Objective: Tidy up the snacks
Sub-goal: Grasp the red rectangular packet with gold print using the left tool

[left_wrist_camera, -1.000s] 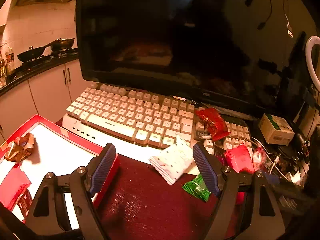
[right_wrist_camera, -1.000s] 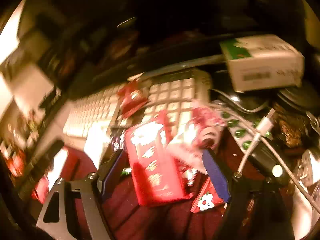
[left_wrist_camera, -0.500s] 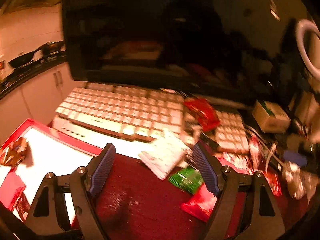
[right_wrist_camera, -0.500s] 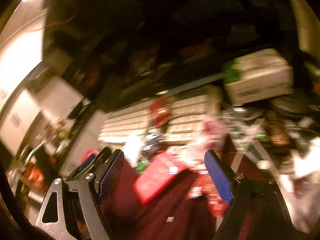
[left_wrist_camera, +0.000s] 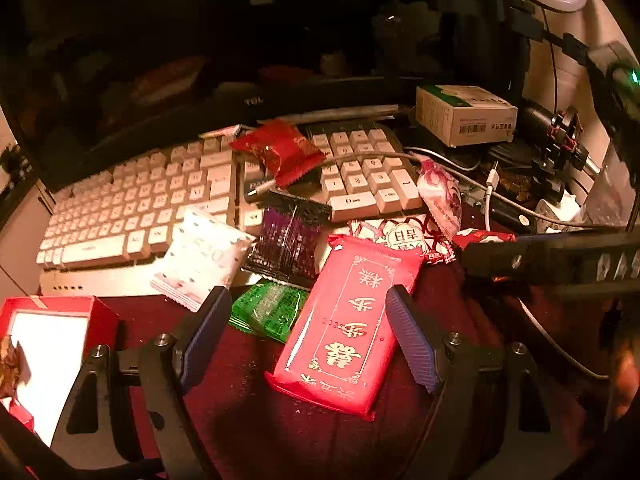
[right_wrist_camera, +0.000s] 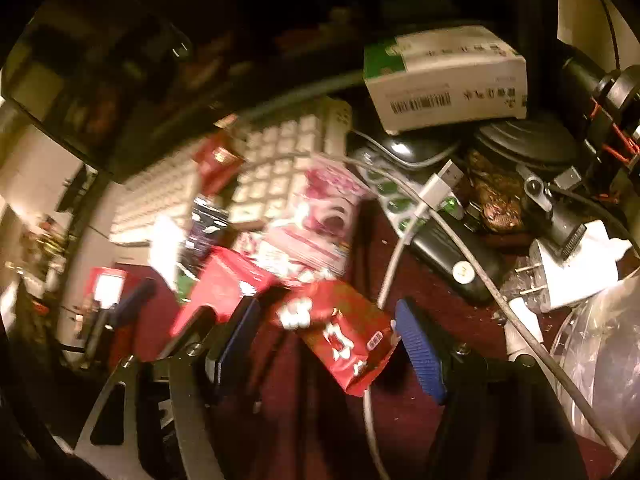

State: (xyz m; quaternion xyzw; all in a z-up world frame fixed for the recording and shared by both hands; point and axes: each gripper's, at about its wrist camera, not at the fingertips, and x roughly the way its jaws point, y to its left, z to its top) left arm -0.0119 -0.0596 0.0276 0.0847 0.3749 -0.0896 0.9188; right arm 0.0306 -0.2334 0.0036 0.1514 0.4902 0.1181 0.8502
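The flat red rectangular snack packet with gold lettering (left_wrist_camera: 347, 326) lies on the dark red tabletop (left_wrist_camera: 224, 420), directly between the spread fingers of the left gripper (left_wrist_camera: 309, 336). Its long axis runs from near-left to far-right, tilted slightly off the gripper's forward line; the jaws stand wide and touch nothing. The left gripper is judged the nearer tool for this packet, and closing across the short width looks feasible.

The right gripper (right_wrist_camera: 328, 346) is likewise spread, with a small glossy red packet bearing white print (right_wrist_camera: 344, 340) lying between its fingers, long axis slanting near-right. Contact with either pad cannot be confirmed.

The red cardboard box with a white interior (left_wrist_camera: 56, 332) sits at near left, apparently the destination.

Other packets crowd the far edge: a green foil packet (left_wrist_camera: 268, 310) partly under the red one, a black-and-purple packet (left_wrist_camera: 290, 240), and a white dotted packet (left_wrist_camera: 202, 256) leaning on the white keyboard (left_wrist_camera: 140, 204).

The right wrist view is motion-blurred on its left half; the box is cut off by the frame edge.
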